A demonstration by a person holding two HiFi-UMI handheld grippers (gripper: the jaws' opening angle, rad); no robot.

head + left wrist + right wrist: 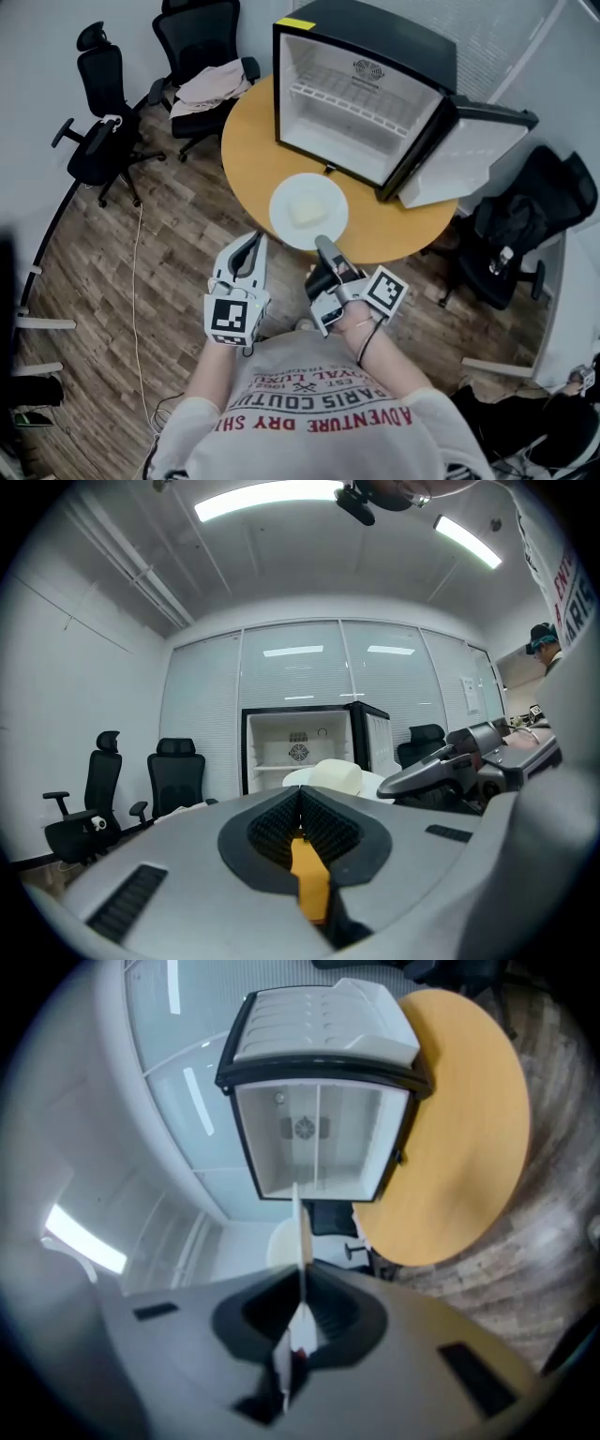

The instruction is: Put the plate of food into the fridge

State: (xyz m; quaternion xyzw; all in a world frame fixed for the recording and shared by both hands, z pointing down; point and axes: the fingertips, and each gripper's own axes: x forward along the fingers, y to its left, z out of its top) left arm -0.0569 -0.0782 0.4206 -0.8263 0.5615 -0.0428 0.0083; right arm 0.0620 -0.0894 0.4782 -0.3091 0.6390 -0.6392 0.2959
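Right gripper (322,247) clamped on near rim of plate (308,211). Left gripper (251,246) closed, empty, just near-left of plate.
Risk: one-sided rim grip, so plate may tip and food (307,208) slide; far rim could clip fridge (361,94) frame.
Plate white, round, pale mound at centre; sits at near edge of bench (246,141), in front of open fridge.

Room setting: wood-plank floor (178,248); round tan worktop (246,155); black office chair (98,127) at left, second chair (197,33) draped with pale cloth (214,82), third chair (530,220) at right. Glazed partition (300,682), white wall (84,696), ceiling strip lights (267,496).
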